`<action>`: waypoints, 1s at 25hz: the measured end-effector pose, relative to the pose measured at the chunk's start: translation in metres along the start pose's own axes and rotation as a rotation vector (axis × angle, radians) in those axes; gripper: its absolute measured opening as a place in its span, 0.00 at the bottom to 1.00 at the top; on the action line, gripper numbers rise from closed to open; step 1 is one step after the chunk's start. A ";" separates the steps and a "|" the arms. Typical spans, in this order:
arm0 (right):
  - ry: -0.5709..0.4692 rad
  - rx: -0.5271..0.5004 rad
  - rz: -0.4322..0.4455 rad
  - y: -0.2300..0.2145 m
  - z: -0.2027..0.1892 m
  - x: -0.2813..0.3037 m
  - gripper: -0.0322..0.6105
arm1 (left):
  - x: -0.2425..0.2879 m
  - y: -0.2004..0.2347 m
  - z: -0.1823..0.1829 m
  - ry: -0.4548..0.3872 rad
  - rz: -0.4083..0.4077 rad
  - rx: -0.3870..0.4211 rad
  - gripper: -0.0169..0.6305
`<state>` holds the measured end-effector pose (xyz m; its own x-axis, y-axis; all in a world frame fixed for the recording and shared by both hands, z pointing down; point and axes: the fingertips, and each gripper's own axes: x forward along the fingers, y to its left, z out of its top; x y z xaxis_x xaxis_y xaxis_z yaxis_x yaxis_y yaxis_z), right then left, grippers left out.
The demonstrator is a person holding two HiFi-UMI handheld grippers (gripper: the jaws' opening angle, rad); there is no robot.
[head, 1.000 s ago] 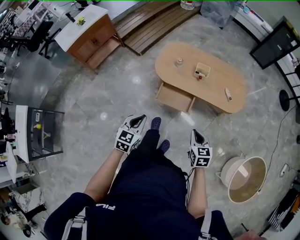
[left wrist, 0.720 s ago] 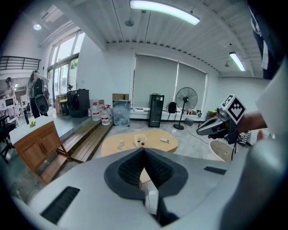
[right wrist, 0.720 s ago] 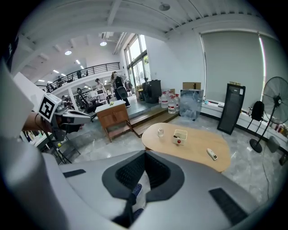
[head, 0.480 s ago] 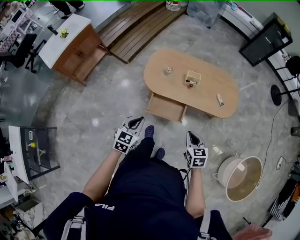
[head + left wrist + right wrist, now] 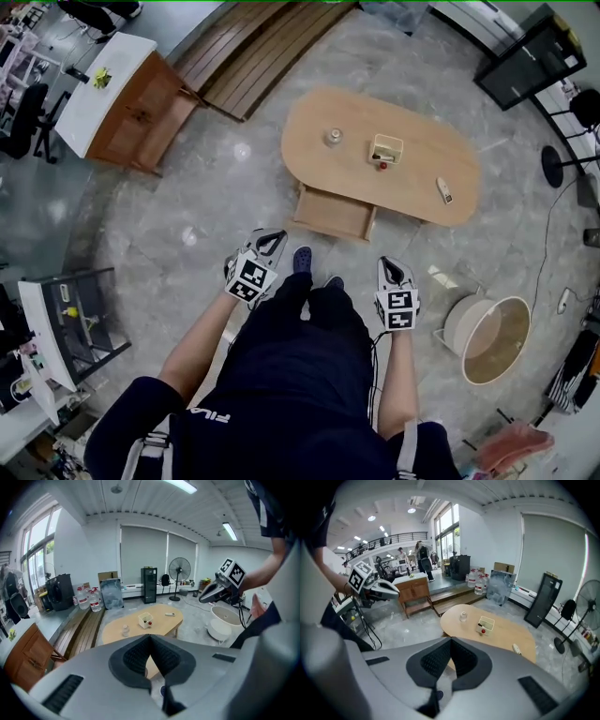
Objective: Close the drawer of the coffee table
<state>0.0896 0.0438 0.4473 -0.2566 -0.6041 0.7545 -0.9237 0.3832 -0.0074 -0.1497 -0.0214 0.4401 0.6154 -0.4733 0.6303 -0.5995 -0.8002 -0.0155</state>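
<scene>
An oval wooden coffee table [image 5: 412, 183] stands ahead of me, with its drawer [image 5: 335, 215] pulled out toward my feet. My left gripper [image 5: 270, 240] hangs shut and empty at knee height, short of the drawer's left corner. On the other side my right gripper [image 5: 389, 266] is shut too, holding nothing, below the drawer's right corner. The left gripper view looks over its closed jaws at the table [image 5: 145, 625] and my right gripper [image 5: 211, 591]. In the right gripper view the table [image 5: 506, 637] lies beyond shut jaws, with my left gripper [image 5: 389, 589] at left.
On the table top sit a small glass jar [image 5: 333, 137], a white box [image 5: 385, 149] and a remote [image 5: 444, 190]. A round white basket [image 5: 487, 339] stands on the floor at right. A wooden cabinet [image 5: 117, 108] and slatted platform [image 5: 248, 52] are at the back left.
I have stepped closer to the table; it and its drawer sit lower and nearer in the head view. Both grippers have moved forward with me, still shut.
</scene>
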 end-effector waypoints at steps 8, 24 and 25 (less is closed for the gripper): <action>0.161 -0.329 0.023 -0.008 -0.059 0.059 0.09 | 0.061 -0.002 -0.059 0.143 -0.023 0.300 0.07; 0.286 -0.559 0.174 -0.030 -0.215 0.235 0.10 | 0.220 0.012 -0.253 0.471 0.028 0.530 0.09; 0.297 -0.566 0.177 -0.032 -0.225 0.243 0.10 | 0.228 0.012 -0.265 0.488 0.008 0.529 0.20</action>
<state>0.1209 0.0424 0.7785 -0.2266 -0.3103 0.9232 -0.5615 0.8161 0.1365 -0.1519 -0.0409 0.7898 0.2389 -0.3604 0.9017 -0.1988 -0.9271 -0.3178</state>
